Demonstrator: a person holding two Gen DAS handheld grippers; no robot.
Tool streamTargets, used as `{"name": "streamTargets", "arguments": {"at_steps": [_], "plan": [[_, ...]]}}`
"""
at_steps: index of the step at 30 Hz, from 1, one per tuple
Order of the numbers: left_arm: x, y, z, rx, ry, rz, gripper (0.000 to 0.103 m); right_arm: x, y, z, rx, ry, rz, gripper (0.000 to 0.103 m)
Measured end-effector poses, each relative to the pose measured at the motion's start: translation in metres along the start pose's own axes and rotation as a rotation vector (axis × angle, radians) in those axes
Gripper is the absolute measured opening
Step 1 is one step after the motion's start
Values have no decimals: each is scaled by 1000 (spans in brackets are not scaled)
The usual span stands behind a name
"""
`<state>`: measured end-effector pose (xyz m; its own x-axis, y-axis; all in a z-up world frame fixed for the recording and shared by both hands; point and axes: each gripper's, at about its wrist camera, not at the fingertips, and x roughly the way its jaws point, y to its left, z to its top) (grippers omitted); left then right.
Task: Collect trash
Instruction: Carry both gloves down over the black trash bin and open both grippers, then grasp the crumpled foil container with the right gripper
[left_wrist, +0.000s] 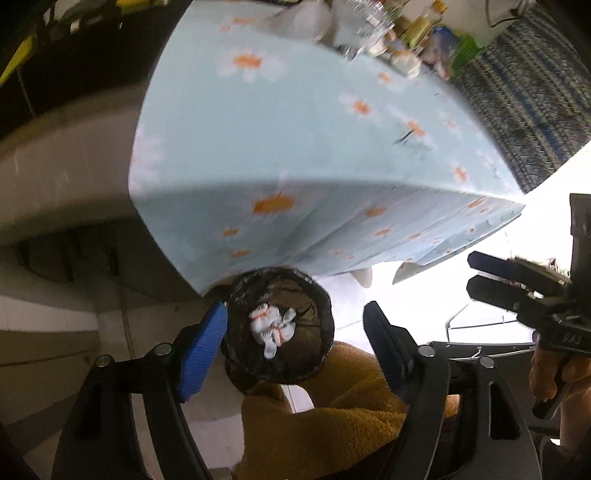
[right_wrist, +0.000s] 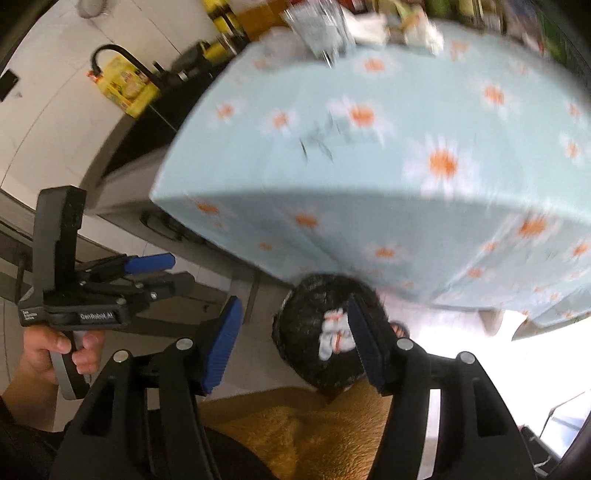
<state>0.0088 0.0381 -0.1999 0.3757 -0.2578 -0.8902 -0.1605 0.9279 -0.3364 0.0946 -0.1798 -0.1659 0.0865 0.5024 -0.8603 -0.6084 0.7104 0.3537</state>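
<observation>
A round black bin stands on the floor below the table's near edge, with a crumpled white and red wrapper inside it. My left gripper hangs open above the bin, nothing between its blue pads. My right gripper is open too, above the same bin and wrapper. Each gripper shows in the other's view: the right gripper, and the left gripper held by a hand. A small blurred scrap lies on the daisy tablecloth.
Bottles, a glass and packets crowd the table's far end. A blue-grey woven rug lies beyond the table on the right. A counter with a yellow package stands left of it. Mustard fleece fabric fills the bottom of both views.
</observation>
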Motion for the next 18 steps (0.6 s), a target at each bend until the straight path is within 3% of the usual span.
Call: {"name": "streamTargets", "arguments": {"at_steps": [4,6,10,15,18], "plan": [[-24,-5,14,1,-66,-4,79,-26,9,30,-69,-89,-26,82],[-38,-7,22,-4,-107,13,82,-33,12,48,-100,-113,-26,82],[-52,-10,32,-27,-166,41,93,-37,13,92,-167,-168,-40,92],[-60,-5,43,-95,-210,112,94,-37,7,150,-264,-221,-61,95],[-63,-2,47,-159,-235,174,94,-25,6,183,-331,-208,-62,95]]}}
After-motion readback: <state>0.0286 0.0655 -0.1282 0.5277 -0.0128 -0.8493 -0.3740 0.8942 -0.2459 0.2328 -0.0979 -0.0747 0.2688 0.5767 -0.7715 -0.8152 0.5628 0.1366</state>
